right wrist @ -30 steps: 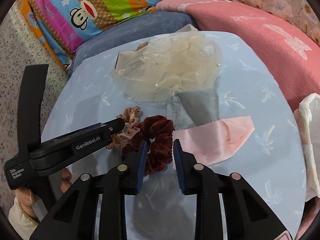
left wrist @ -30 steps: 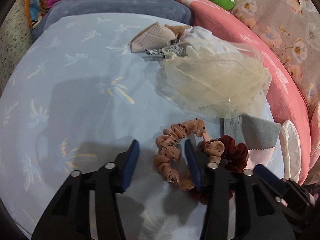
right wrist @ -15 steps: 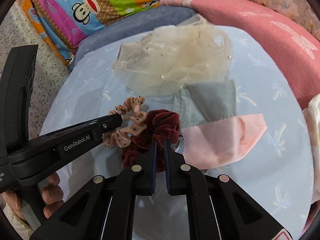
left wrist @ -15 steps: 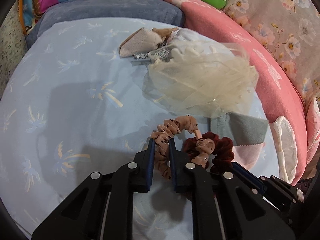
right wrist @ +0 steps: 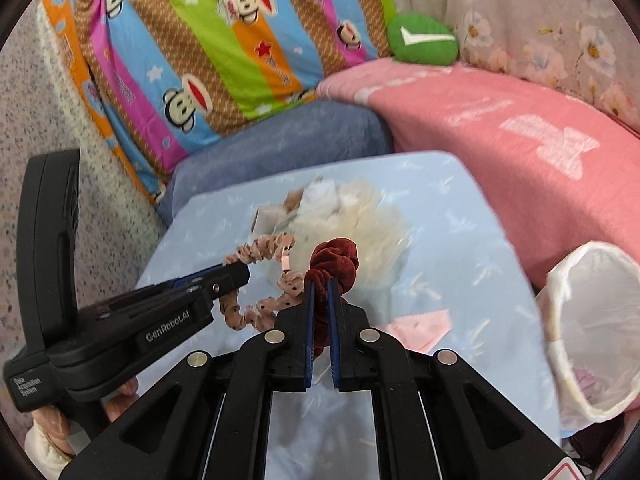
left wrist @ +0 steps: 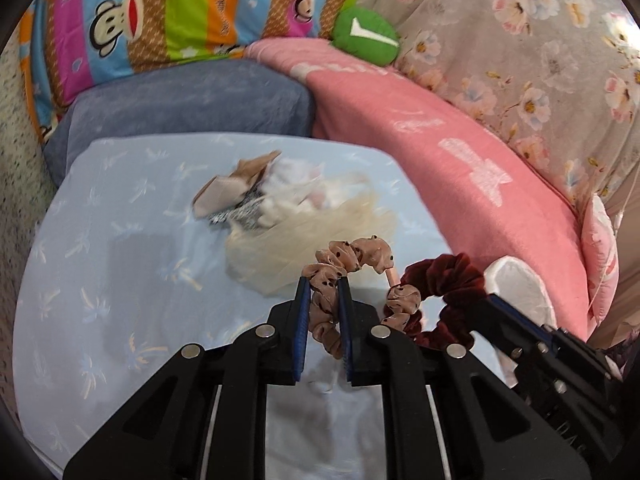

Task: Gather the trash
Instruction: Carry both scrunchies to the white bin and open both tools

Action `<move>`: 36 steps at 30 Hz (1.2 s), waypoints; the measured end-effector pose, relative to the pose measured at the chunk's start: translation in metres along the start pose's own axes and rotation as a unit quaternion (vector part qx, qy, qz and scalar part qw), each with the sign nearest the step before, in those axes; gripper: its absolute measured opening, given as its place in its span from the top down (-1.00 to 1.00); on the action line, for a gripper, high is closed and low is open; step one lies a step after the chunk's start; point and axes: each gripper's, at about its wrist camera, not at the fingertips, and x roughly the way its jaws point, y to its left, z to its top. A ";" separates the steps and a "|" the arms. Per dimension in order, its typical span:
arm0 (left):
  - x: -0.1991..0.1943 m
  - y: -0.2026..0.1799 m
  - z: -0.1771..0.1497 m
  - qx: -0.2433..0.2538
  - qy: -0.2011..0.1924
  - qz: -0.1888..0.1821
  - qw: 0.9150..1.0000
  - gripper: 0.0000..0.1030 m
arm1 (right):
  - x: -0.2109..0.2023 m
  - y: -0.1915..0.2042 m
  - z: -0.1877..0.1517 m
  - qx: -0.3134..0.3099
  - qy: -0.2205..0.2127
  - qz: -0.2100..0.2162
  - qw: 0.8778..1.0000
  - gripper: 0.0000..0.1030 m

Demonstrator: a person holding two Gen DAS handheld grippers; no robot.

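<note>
Left gripper [left wrist: 325,280] pinching the tan polka-dot scrunchie [left wrist: 352,254], blue pads pressed onto the ruffled band, loop hanging clear above the light-blue palm-print sheet [left wrist: 100,280]. Right gripper [right wrist: 320,280] clamped on the dark red velvet scrunchie [right wrist: 334,260], fabric bunched up out of the narrow slit between the pads. Both scrunchies up off the bed, side by side, just beside each other (touching or not, hard to call from the left wrist view). Seen from the right wrist camera, tan loop dangling off the left gripper's tip, a small pink bare stretch of elastic showing between the ruffles.

Down on the sheet: cream tulle bundle [left wrist: 312,236], blurred, with a beige folded fabric scrap [left wrist: 228,196] and a speckled black-and-white piece tucked at its far-left edge. Pink pinked-edge swatch [right wrist: 420,326] lying flat near the right gripper's jaw. White trash bag [right wrist: 592,328], mouth gaping, at the right edge of the bed against the pink blanket [right wrist: 520,140]. Behind it all: grey-blue cushion [left wrist: 188,100], striped monkey-print pillow [right wrist: 224,40], green cushion with a white check mark [right wrist: 424,42], floral bedding beyond. Fingers [right wrist: 52,420] wrapped on the left gripper's handle, low left.
</note>
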 end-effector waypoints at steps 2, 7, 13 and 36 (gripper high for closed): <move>-0.005 -0.016 0.005 0.013 -0.010 -0.007 1.000 0.73 | -0.018 -0.010 0.010 0.006 -0.022 -0.008 1.000 0.88; -0.012 -0.056 0.011 0.049 -0.028 -0.024 0.998 0.73 | -0.060 -0.043 0.026 0.022 -0.069 -0.036 0.997 0.88; -0.016 -0.110 0.014 0.093 -0.042 -0.053 0.993 0.73 | -0.102 -0.090 0.033 0.054 -0.107 -0.064 0.991 0.88; 0.026 -0.248 -0.007 0.206 -0.006 -0.129 0.970 0.70 | -0.147 -0.228 0.011 0.146 -0.127 -0.154 0.969 0.88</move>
